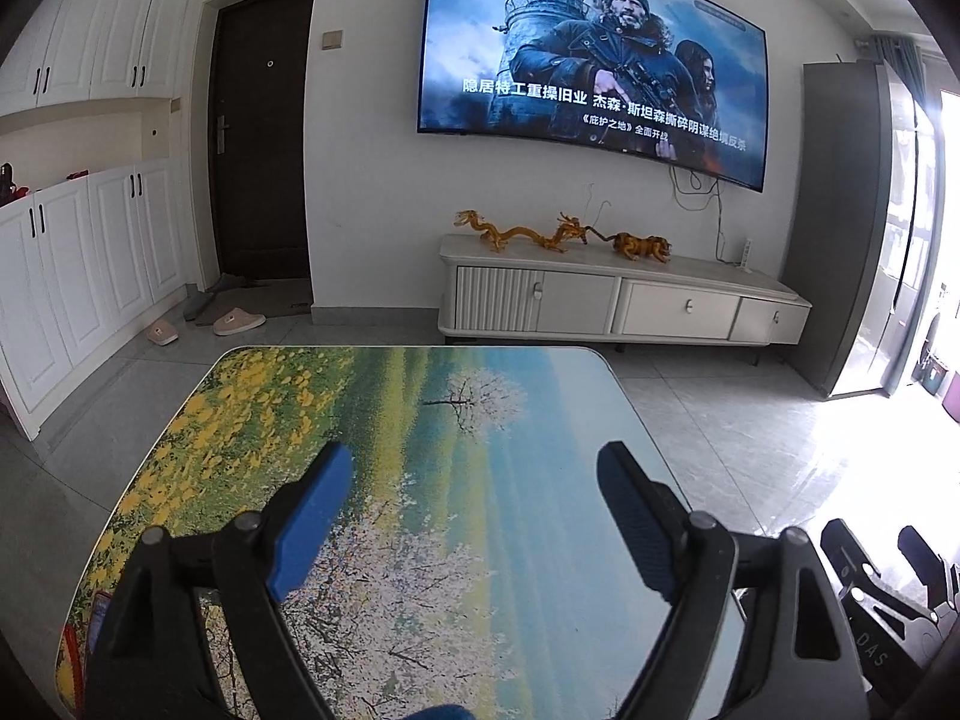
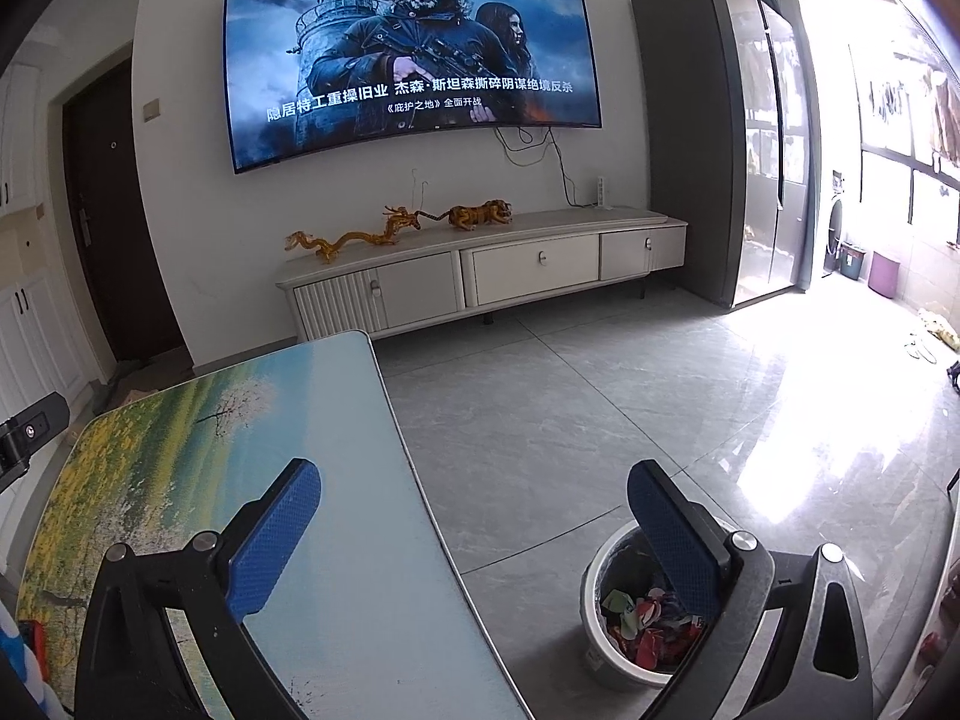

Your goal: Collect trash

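Observation:
My left gripper (image 1: 474, 462) hovers open over a table (image 1: 480, 396) with a printed meadow and blossom top; nothing lies between its blue pads. In the right wrist view my right gripper (image 2: 474, 474) is wide open too and straddles the table's right edge (image 2: 408, 456), empty. A white waste bin (image 2: 591, 594) stands on the floor beside the table, below the right finger. Colourful wrappers (image 2: 648, 624) fill its bottom. A red and blue item (image 1: 90, 612) peeks out at the table's near left corner, mostly hidden by the left gripper's frame.
A wall TV (image 1: 594, 60) hangs over a low white cabinet (image 1: 618, 300) with orange dragon figures (image 1: 522, 234). Slippers (image 1: 237, 321) lie by a dark door (image 1: 264, 138). White cupboards (image 1: 78, 264) line the left. Grey tile floor (image 2: 600, 408) stretches right to a tall dark cabinet (image 2: 690, 138).

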Demonstrator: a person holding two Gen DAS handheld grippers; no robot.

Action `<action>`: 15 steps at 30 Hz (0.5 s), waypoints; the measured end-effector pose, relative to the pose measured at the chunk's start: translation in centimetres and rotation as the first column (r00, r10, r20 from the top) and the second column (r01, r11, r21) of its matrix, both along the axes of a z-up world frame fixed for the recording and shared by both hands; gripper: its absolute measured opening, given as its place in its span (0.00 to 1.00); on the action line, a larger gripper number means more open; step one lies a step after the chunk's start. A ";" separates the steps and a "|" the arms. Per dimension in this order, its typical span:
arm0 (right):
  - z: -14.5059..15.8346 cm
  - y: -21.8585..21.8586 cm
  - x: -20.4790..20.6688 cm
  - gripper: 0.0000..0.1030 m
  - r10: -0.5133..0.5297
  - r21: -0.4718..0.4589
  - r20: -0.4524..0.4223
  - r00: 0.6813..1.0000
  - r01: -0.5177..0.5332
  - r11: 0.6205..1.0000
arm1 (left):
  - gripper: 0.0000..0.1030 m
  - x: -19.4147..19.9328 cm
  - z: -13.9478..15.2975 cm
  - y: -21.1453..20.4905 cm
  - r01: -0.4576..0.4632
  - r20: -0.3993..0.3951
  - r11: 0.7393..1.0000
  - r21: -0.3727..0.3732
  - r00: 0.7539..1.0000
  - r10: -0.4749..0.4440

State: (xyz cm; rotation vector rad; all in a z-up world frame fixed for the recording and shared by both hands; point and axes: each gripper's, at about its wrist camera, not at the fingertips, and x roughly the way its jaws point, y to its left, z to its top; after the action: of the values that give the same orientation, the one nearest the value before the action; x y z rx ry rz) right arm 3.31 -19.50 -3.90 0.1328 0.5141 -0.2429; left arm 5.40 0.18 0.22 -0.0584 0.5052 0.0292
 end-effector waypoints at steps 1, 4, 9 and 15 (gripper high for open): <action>-0.1 -0.1 0.0 1.00 -0.001 0.000 -0.002 1.000 0.001 1.000 | 0.86 0.0 0.0 0.0 -0.002 0.004 1.000 0.002 1.000 0.002; -0.2 -0.3 0.0 1.00 -0.005 0.003 -0.005 1.000 0.005 1.000 | 0.90 -0.1 -0.1 -0.3 0.011 0.006 1.000 -0.001 1.000 -0.011; -0.1 -0.8 -0.1 1.00 -0.018 0.009 -0.003 1.000 0.018 1.000 | 0.99 -0.2 -0.4 -0.9 0.044 0.002 0.999 0.000 0.999 -0.044; -0.1 -1.4 -0.3 1.00 -0.034 0.017 -0.001 0.999 0.034 0.999 | 1.00 -0.2 -0.4 -1.5 0.072 0.006 0.997 0.004 0.997 -0.072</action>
State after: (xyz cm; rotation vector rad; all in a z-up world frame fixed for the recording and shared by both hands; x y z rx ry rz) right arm 3.05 -20.87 -4.05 0.1576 0.5153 -0.2715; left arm 5.18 -1.28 -0.17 -0.0363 0.5011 -0.0402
